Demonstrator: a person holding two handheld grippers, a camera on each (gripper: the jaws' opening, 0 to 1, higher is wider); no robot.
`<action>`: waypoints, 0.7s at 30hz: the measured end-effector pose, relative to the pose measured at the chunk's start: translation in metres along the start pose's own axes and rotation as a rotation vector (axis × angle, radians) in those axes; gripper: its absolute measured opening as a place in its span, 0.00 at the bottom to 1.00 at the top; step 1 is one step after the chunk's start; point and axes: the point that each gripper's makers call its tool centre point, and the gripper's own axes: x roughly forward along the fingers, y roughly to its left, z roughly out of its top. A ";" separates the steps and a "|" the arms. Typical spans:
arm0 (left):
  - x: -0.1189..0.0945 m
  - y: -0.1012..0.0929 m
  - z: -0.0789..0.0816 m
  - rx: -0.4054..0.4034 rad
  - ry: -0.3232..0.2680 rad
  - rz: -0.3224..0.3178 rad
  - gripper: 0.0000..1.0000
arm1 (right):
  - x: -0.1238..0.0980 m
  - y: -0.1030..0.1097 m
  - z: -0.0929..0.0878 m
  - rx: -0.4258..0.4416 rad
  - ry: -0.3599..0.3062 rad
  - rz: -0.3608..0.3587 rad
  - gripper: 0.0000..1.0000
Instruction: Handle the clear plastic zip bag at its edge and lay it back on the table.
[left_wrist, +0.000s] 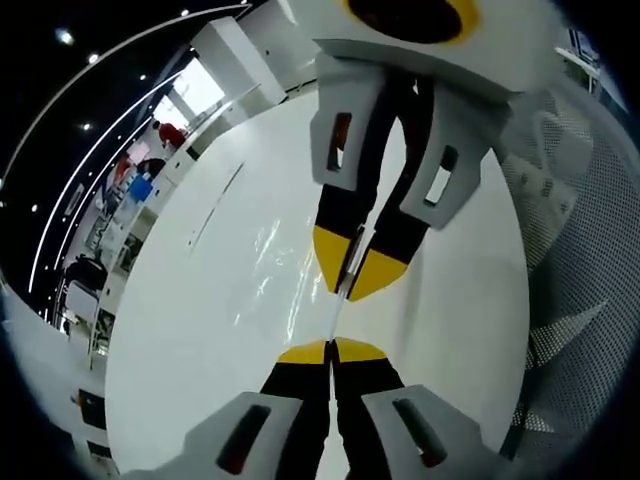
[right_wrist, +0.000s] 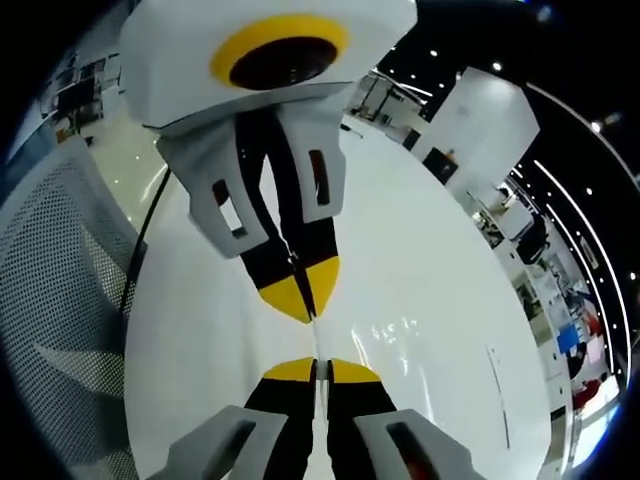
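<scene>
Nearest the lens in the left gripper view, the left claw (left_wrist: 331, 350) rises from the bottom w/ yellow tips pressed together, clenched on a thin clear edge that runs up from between them. That edge belongs to the clear zip bag (left_wrist: 290, 262), which shows mostly as glossy wrinkles and glare against the white surface (left_wrist: 200, 340). Just beyond, coming down from the top, the right claw (left_wrist: 358, 272) is also clamped on the same edge, tips facing the left's, near but not touching.

Right gripper view mirrors this: right claw (right_wrist: 316, 370) closed at the bottom, left claw (right_wrist: 303, 290) opposite, a fine clear line between them, and bag (right_wrist: 400, 335) sheen spread to one side over the surface (right_wrist: 420, 260).

Judgement: bag is pinched at one edge by both claws and looks stretched taut between them; can't tell how much of it is lifted vs. resting. To lay it back well:
- lower both claws together, keeping the edge level so film doesn't fold under
- ease tension a bit first; tight film may spring or slide on release
- let the far body settle flat before the held edge
- release only once the edge touches down, one claw then the other.

Farther off: a mesh chair (left_wrist: 570, 250) by the surface's edge, then room shelving and ceiling lights.
</scene>
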 end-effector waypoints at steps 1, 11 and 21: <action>0.000 0.000 0.001 0.001 0.000 0.002 0.00 | -0.001 0.000 0.000 0.000 0.000 -0.001 0.00; 0.000 0.000 -0.003 -0.005 0.009 -0.002 0.00 | -0.001 0.001 -0.003 -0.007 0.008 0.004 0.00; 0.000 0.000 -0.004 -0.006 0.011 -0.002 0.00 | -0.003 0.000 -0.005 -0.004 0.010 0.004 0.00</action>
